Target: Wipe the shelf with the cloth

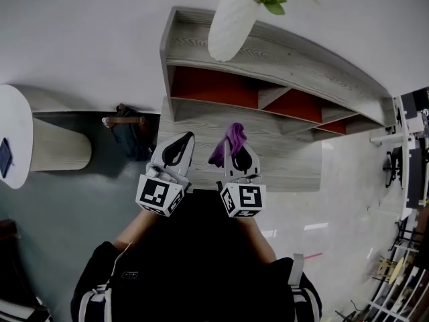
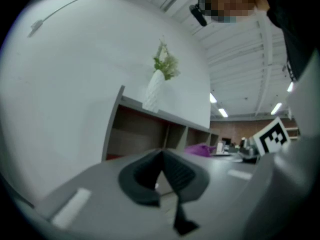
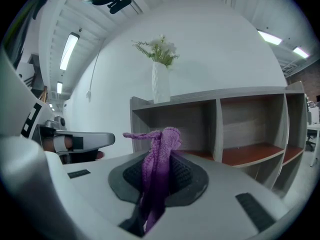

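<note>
Cloth [image 3: 159, 169] end (between fingers [image 3: 186, 176]) hidden

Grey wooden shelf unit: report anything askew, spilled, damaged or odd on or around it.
Nothing stands out. The grey wooden shelf unit looks intact, and the ribbed white vase stands upright on top. The purple knitted cloth is bunched in the shut right gripper. The left gripper is shut and empty.

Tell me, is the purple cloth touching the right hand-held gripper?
Touching. The right gripper view shows the purple cloth pinched between the shut jaws of the right hand-held gripper.
</note>
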`<state>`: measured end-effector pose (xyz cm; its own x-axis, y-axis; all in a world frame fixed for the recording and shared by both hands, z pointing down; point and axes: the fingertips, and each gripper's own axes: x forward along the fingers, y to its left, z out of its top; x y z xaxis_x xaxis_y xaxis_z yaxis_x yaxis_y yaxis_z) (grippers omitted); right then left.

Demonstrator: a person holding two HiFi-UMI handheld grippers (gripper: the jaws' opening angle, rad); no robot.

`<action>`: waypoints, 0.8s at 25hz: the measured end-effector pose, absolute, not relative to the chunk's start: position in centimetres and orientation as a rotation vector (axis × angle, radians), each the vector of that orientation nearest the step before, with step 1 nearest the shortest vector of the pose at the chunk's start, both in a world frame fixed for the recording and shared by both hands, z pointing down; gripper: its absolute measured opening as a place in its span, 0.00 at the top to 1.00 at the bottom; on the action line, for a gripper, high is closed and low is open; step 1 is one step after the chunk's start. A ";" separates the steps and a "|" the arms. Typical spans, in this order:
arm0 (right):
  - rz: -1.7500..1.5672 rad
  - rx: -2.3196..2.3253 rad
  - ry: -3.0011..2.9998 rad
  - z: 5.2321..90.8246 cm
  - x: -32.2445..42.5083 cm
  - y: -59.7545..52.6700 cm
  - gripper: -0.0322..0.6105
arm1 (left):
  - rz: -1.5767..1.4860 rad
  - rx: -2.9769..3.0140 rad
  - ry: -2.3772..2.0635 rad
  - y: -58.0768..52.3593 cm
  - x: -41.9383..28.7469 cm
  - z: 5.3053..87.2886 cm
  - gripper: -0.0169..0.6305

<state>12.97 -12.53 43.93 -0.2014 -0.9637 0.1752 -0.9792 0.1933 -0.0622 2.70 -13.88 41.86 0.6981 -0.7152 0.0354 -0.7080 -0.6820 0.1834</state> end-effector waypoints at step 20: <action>0.244 1.904 -2.356 44.0 13.0 -13.0 0.87 | -0.052 2.717 -1.158 -14.4 2.9 42.1 0.97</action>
